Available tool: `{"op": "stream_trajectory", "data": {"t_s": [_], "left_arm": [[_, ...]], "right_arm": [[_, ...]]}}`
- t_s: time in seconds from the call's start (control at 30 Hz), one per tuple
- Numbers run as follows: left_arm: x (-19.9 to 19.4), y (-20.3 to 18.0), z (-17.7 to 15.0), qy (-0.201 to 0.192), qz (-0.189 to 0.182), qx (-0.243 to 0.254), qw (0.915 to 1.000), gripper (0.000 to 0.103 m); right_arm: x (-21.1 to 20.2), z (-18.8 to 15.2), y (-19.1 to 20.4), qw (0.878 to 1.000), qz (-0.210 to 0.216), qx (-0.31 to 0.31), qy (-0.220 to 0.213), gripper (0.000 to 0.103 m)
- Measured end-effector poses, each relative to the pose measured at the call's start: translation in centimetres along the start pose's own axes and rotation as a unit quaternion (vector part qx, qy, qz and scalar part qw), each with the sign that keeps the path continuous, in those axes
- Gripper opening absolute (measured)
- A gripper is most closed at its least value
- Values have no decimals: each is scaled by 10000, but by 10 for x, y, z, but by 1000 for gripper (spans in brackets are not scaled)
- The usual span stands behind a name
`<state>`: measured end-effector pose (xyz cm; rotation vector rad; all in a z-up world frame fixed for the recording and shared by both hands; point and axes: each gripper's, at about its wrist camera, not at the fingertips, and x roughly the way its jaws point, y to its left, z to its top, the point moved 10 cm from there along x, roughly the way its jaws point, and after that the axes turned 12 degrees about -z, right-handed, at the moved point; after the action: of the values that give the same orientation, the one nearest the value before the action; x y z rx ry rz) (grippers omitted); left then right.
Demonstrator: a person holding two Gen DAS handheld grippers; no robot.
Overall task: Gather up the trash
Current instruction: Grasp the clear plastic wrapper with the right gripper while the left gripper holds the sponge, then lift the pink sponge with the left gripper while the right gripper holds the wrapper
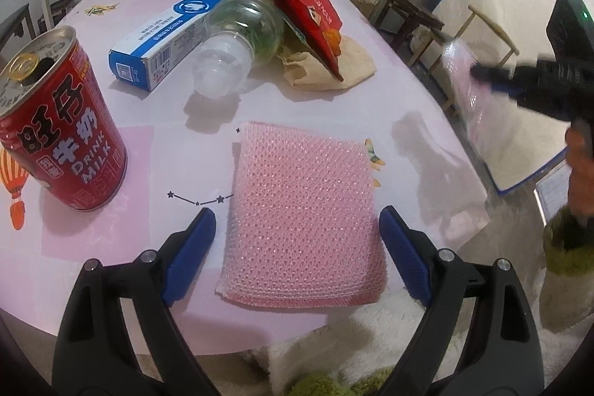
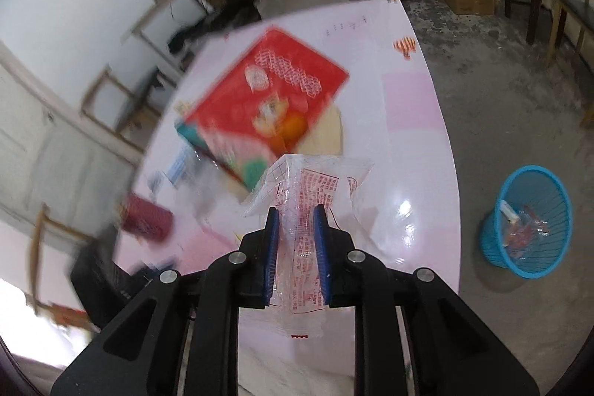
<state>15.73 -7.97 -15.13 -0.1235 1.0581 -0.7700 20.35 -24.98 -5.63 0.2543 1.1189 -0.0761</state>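
your right gripper (image 2: 296, 210) is clenched on a clear plastic wrapper (image 2: 304, 184) printed in red, and the pinch sits low on the crumpled middle of it, so the flat sealed top fans out above the blue pads (image 2: 273, 247) and a tail hangs below them. that hold makes sense for something so limp: squeezed at the waist, it cannot slide out sideways while you carry it. the wrapper is off the pink table (image 2: 415, 136), which lies beneath it. the blue wastebasket (image 2: 527, 221) stands on the floor off to the right of the table edge, already holding some scraps, so that is likely where this piece goes.

your left gripper (image 1: 297, 221) hangs released over the near edge of the table, its jaws standing wide on either side of the pink scouring pad (image 1: 300, 214) without touching it. the pad looks more like a cleaning tool than rubbish, so judge whether it belongs in the basket at all.

the remaining litter lies beyond the pad: the red milk can (image 1: 59, 121) upright at the left, the blue-and-white box (image 1: 170, 36), the empty bottle (image 1: 241, 39) on its side against it, and the red snack bag (image 1: 312, 10) propped over a brown paper (image 1: 352, 62).
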Motion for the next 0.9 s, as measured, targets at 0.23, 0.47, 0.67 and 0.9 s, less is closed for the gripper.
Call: {"op": "stream_trajectory", "data": {"t_s": [0.23,0.47,0.67,0.9], "left_arm": [[8,-11,-3,163,298,175,9993,85],[11,-17,-3,299,608,302,9972,85],[15,-16,-4,345,755,219,9963,70],[13,-13,4,259,592,-131,9978,36]], "right_arm": [[38,-31,13,9991,-42,-351,213,47],[37,-35,6,9967,-141,-796,-9,66],[60,-37,-2,9982,-83,-572,157,66],[57,-38,-3,9994,208,-284,43,36]]}}
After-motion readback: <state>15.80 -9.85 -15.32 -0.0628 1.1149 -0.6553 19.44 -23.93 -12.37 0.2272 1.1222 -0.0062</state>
